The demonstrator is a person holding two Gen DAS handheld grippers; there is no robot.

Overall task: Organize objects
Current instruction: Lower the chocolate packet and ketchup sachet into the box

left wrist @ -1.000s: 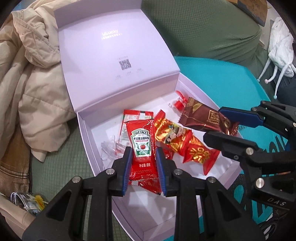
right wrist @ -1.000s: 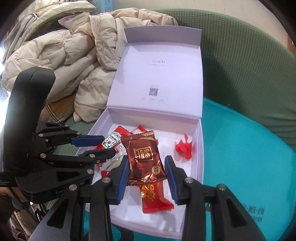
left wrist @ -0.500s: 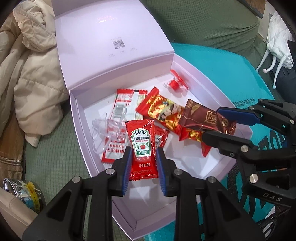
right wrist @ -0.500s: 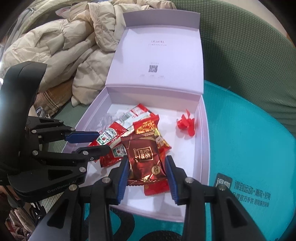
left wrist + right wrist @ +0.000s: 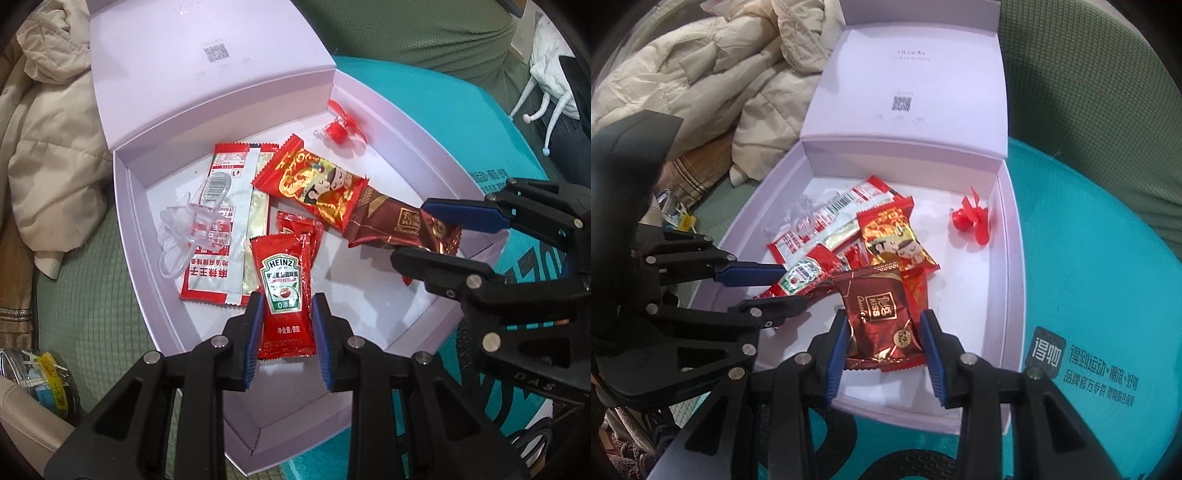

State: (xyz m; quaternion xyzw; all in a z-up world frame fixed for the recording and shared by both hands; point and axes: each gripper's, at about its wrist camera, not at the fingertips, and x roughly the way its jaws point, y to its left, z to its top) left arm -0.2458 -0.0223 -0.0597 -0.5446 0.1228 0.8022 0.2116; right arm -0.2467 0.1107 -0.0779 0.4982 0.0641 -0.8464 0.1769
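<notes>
Left gripper (image 5: 287,321) pinches a Heinz ketchup sachet (image 5: 283,295) between its blue pads, holding it over the near part of the open lilac box (image 5: 413,122). Right gripper (image 5: 886,341) clamps a dark red chocolate bar (image 5: 877,317) by its sides, over the box's near edge; in the left wrist view that same bar reaches in from the box's right edge.

Box lid (image 5: 916,88) stands upright at the far edge, with a small printed code on its inner face. On the white floor of the box lie several things. A long red-and-white seasoning packet (image 5: 225,225) sits toward the left wall, with a clear plastic piece (image 5: 188,229) lying partly on it. A second ketchup sachet (image 5: 299,230) lies under the held one. A red-and-gold snack packet (image 5: 314,184) printed with a cartoon couple lies across the middle, its end overlapping the chocolate bar. A small red toy fan (image 5: 973,221) sits alone in the far right corner.

The box rests on a teal mat (image 5: 1089,277) on green upholstery (image 5: 1089,92). A beige padded jacket (image 5: 713,92) is heaped just beside the box's left side.
</notes>
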